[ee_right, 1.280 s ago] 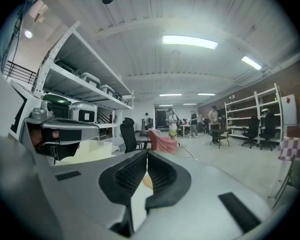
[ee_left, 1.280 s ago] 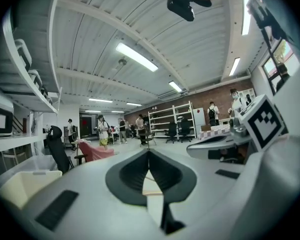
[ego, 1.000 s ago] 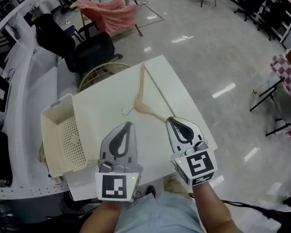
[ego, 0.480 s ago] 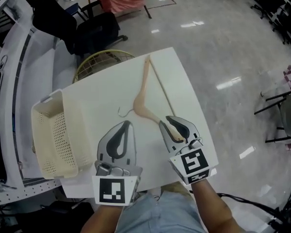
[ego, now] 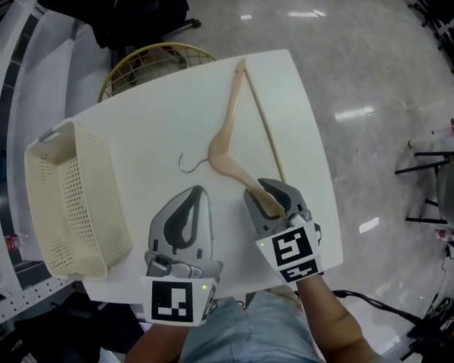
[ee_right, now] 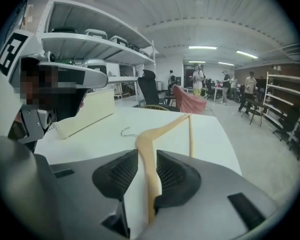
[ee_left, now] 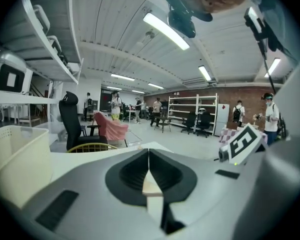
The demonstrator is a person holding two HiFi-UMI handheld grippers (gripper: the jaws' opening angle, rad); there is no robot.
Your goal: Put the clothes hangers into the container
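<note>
We see the wooden clothes hanger (ego: 214, 157) lying flat on the white counter (ego: 159, 119), its metal hook pointing towards the cream perforated basket (ego: 98, 195). The basket stands at the counter's left edge, well apart from the hanger. The right gripper (ego: 263, 193) has just been opening its jaws. They stand spread with the near arm of the hanger between them, not pinched. The left gripper (ego: 194, 195) hovers beside it, jaws pressed together on nothing, between the hanger and the basket.

A pale wooden hanger (ego: 216, 161) lies flat on the white table (ego: 151, 127), its hook toward the cream perforated container (ego: 106, 195).
</note>
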